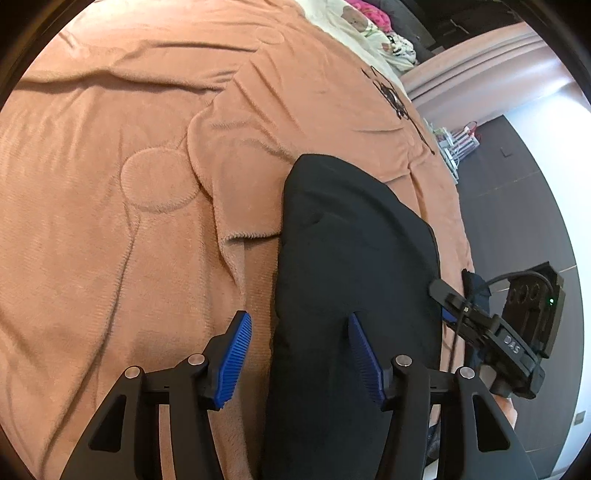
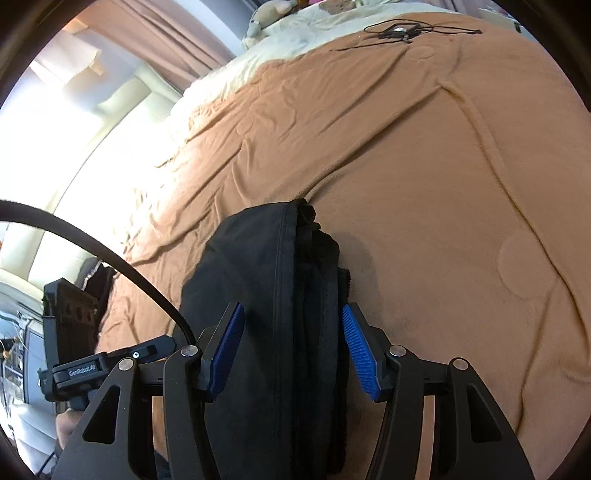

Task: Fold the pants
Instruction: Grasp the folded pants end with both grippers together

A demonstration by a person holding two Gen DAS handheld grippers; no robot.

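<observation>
Black pants (image 1: 351, 258) lie folded near the blanket's (image 1: 129, 184) edge. The left gripper (image 1: 301, 354) and right gripper (image 2: 293, 347) hover over them, jaws spread wide, gripping nothing.

Both views were taken from close above a bed, each looking forward and down along its own fingers. The left gripper (image 1: 299, 354) was seen from behind, its view facing up the blanket (image 1: 129, 166) toward the curtain, with the right gripper (image 1: 491, 325) caught at the right edge. The right gripper (image 2: 293, 350) view faced the same way, the left gripper (image 2: 99, 365) at its left edge. The pants (image 1: 351, 258) (image 2: 273, 295), the blanket (image 2: 443, 166) and a cable tangle (image 1: 391, 96) (image 2: 399, 31) were shared.
</observation>
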